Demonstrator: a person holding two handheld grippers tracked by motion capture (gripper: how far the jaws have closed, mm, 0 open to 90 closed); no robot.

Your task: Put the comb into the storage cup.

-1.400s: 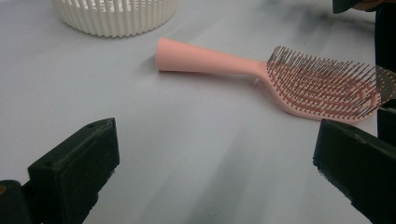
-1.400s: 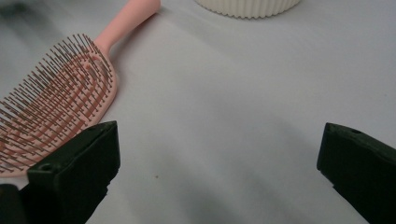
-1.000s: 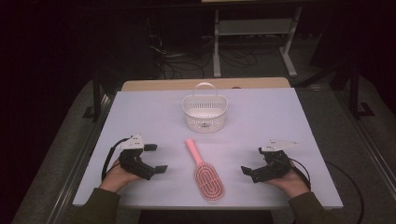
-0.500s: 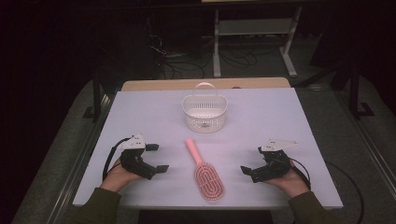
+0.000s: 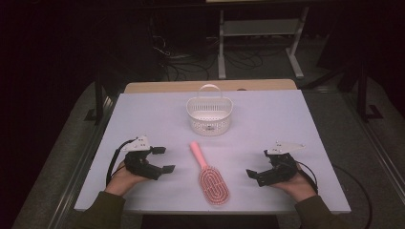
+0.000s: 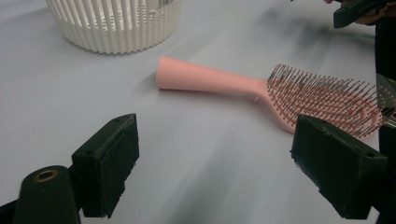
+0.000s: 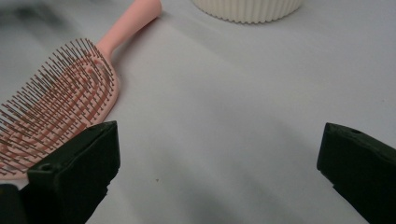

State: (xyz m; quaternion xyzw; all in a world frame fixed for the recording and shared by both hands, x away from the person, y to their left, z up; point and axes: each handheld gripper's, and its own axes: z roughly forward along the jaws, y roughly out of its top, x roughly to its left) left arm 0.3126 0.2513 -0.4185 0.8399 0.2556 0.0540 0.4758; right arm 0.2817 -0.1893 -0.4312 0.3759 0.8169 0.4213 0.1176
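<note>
High view: brush (image 5: 210, 173) lay flat on the table (image 5: 286, 119), bristles up, handle pointing away toward the basket (image 5: 209, 116), head near the front edge. Basket sat upright mid-table, handle up, well apart from the brush. Left claw (image 5: 164, 159) rested on the table to the left of the brush, jaws apart, nothing between them. Right claw (image 5: 253, 175) rested to the right of the brush head, jaws also apart and empty. Both pointed inward at the brush, neither touching it. Person's hands and sleeves came in from the bottom edge.

Left gripper view: left claw (image 6: 215, 158) was open with bare table between the pads; its jaws had just been closing a little, with nothing in them. Brush (image 6: 261, 88) lay across the frame beyond the jaws, handle end near the basket (image 6: 114, 23), head running behind the right-hand jaw. Not touching either pad as far as I could tell. Tip of the right claw (image 6: 357, 10) showed at the top right corner.

Right gripper view: right claw (image 7: 219, 168) was wide open, empty, table between the pads. Brush (image 7: 74, 93) sat at the left, head just beyond the left-hand jaw, handle angled up toward the basket (image 7: 247, 9) at the top edge. Contact with the jaw: could not tell.
</note>
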